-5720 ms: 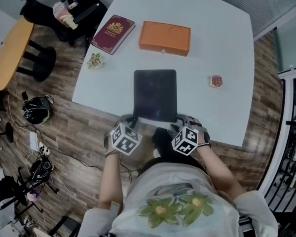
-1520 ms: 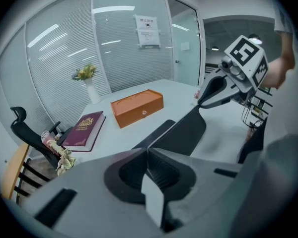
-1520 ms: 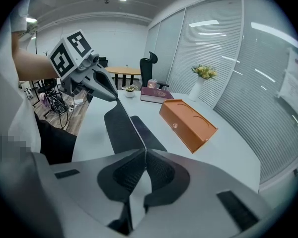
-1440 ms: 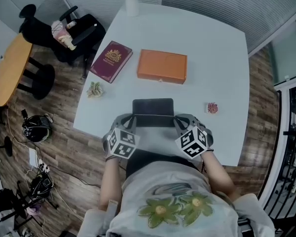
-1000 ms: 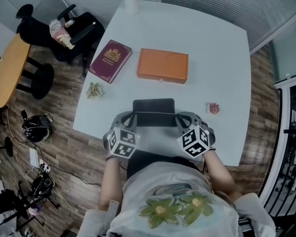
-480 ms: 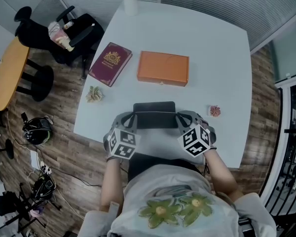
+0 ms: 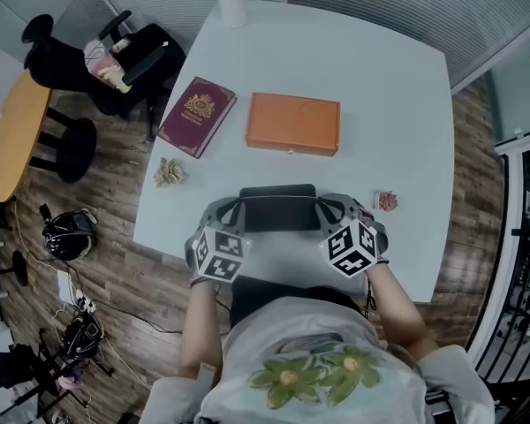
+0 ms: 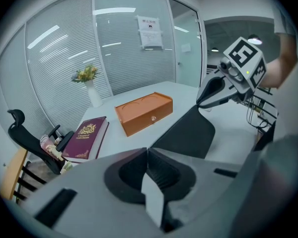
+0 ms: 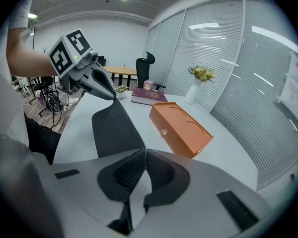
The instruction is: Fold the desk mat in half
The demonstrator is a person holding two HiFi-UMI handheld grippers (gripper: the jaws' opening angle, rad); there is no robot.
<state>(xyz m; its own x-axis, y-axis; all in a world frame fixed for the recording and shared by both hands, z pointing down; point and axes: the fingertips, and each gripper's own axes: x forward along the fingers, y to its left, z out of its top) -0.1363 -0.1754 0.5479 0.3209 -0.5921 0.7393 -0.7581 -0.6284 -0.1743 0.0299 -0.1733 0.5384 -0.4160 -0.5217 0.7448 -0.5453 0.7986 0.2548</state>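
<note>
The left claw (image 7: 239, 205) at nine o'clock and right claw (image 7: 319, 205) at three o'clock each pinch a corner of the desk mat (image 7: 277, 210), which looks thin, limp and light.

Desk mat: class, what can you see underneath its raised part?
The left gripper and right gripper hold the desk mat up by one edge. Only white table shows around it; whatever lies beneath the dark sheet is covered.
</note>
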